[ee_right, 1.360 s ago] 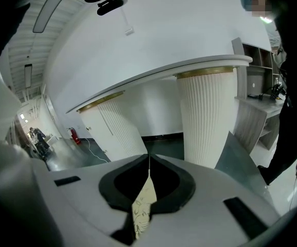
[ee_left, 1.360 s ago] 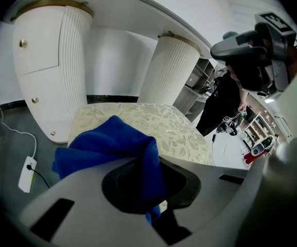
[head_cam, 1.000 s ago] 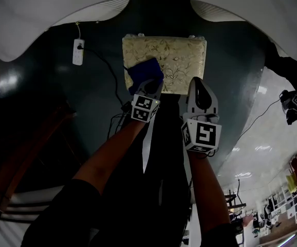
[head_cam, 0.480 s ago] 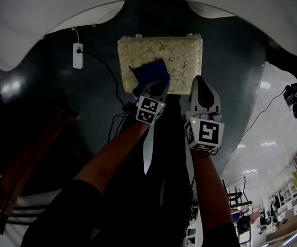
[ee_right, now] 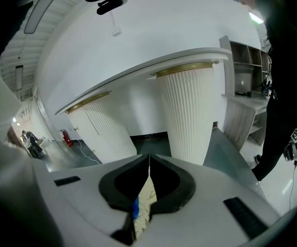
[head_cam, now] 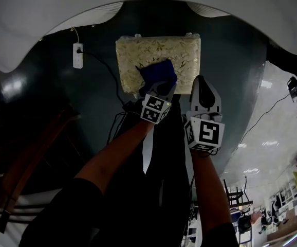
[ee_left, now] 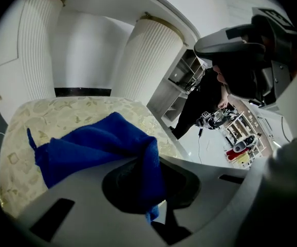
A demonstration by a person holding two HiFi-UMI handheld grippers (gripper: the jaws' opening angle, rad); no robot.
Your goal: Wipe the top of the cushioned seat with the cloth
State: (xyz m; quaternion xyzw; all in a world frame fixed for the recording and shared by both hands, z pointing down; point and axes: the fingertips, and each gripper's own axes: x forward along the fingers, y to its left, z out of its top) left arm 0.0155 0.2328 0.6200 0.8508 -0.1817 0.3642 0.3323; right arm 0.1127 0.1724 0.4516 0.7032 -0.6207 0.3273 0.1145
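Left tongs clenched on cloth, which lies on the seat near its 6 o'clock edge; right tongs closed, empty, at cloth's 3 o'clock; best press flat, sweep overlapping strokes towards 12.

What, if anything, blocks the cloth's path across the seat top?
Nothing visible does. The left gripper is shut on the crumpled blue cloth, which rests on the pale floral cushioned seat; the rest of its top shows bare. The shut right gripper hovers by its near right corner.
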